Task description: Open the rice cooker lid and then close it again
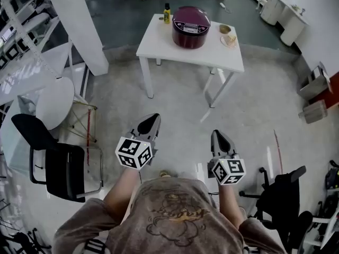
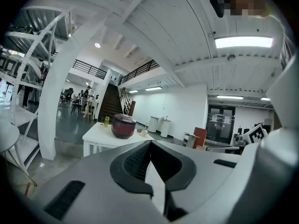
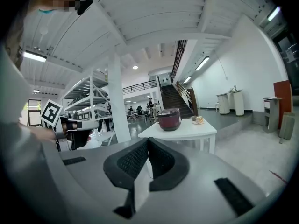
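A dark red rice cooker with its lid down stands on a white table far ahead of me; it also shows small in the left gripper view and the right gripper view. My left gripper and right gripper are held near my body, well short of the table. Both are shut, jaw tips together, with nothing between them.
On the table a yellow bottle stands left of the cooker and a cup on a saucer to its right. A black chair and round white table are at my left, another chair at my right. A white pillar rises at the left.
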Tool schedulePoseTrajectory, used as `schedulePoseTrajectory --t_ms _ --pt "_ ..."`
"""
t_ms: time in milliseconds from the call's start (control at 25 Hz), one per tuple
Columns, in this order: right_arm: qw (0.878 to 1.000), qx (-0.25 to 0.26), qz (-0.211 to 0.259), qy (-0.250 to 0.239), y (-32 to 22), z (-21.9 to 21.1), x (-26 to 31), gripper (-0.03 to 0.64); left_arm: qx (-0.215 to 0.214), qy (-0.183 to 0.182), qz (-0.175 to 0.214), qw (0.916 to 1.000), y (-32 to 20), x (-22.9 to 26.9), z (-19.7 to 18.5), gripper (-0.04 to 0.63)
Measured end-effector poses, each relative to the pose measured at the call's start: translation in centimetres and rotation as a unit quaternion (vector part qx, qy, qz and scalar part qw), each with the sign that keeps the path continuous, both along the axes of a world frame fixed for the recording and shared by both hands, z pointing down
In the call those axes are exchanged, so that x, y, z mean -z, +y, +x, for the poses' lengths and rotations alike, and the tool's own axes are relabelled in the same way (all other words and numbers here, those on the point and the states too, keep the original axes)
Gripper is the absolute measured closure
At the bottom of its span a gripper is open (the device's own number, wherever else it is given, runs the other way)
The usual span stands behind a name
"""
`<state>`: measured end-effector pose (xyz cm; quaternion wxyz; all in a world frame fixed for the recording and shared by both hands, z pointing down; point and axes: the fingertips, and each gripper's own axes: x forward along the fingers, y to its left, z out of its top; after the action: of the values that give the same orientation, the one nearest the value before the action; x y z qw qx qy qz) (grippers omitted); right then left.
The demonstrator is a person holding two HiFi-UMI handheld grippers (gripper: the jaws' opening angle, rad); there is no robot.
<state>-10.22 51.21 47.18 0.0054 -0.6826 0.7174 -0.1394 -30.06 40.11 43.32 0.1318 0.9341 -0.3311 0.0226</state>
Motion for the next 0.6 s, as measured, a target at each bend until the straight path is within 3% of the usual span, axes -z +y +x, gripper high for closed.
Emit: schedulePoseTrajectory --t_ms 320,600 --pt "1.000 -0.018 -0.005 0.006 -1.6 -0.9 -0.7 0.620 -0.014 0.019 -0.003 0.9997 -2.1 -0.1 -0.2 0.574" --pt "1.000 -0.025 0.008 0.004 -4.6 1.1 -0.5 0.620 -0.020 0.025 0.002 0.9995 -4.8 -0.3 1.7 0.574"
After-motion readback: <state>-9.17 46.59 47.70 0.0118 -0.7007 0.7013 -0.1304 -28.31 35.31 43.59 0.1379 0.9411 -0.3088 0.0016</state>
